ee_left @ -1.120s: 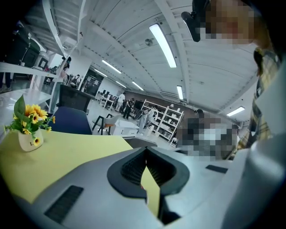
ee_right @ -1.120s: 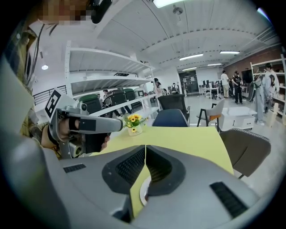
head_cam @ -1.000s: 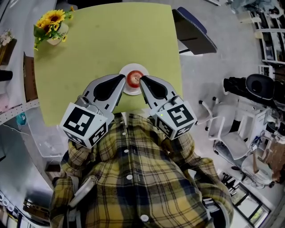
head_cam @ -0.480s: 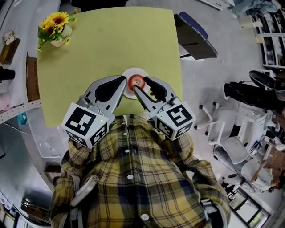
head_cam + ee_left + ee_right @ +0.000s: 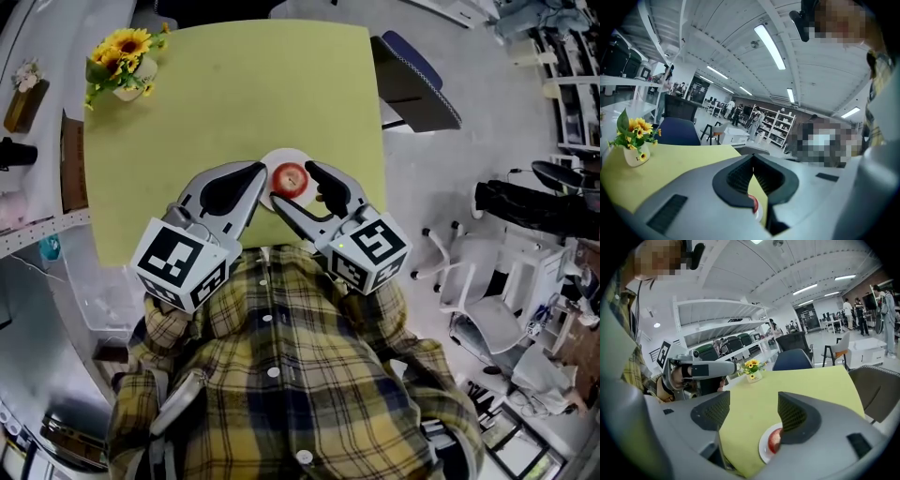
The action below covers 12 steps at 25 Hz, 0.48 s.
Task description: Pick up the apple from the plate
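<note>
Near the edge of the tabletop (image 5: 234, 94) closest to me, the apple (image 5: 290, 177) sits on its small white plate (image 5: 284, 154), and I have drawn both tools in close around it. My right gripper (image 5: 293, 187) has its fingers spread. They have just been opening, I judge to make room for the fruit's full width. From the head view the apple lies in the gap between them. In the right gripper view it shows low down, half behind one finger, and neither pad presses on it, so nothing is pinched yet.

My left gripper (image 5: 260, 172) has its fingers pressed together, tips meeting, and it points in at the plate's left side (parked there, I think, because one gripper is enough for this job). Whether it touches the rim I cannot tell.

The apple is round and red, with a paler yellowish patch on top and a slight shine, and it fills most of the plate. That smooth, curved skin looks likely to slip, so I would close on its widest part.
</note>
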Tool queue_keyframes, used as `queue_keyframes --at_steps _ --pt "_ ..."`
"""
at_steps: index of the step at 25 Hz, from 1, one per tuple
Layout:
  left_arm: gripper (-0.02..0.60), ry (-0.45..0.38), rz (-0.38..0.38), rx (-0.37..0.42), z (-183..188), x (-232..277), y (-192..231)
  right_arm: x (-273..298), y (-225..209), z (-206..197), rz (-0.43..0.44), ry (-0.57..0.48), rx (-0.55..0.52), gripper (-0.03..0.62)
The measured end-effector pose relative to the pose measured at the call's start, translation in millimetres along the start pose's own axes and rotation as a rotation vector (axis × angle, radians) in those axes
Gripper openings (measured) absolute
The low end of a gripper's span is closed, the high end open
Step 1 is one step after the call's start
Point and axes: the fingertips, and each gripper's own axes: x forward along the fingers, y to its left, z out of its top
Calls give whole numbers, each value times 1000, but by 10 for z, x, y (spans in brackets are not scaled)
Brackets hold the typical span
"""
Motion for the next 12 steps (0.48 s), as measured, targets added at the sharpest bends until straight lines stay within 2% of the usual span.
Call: queue_keyframes --at_steps 6,12 --pt "8 11 16 -14 -66 6 65 90 10 -57 33 19 0 342" --pt "8 37 49 -58 -265 -8 192 154 -19 -245 37 62 5 354"
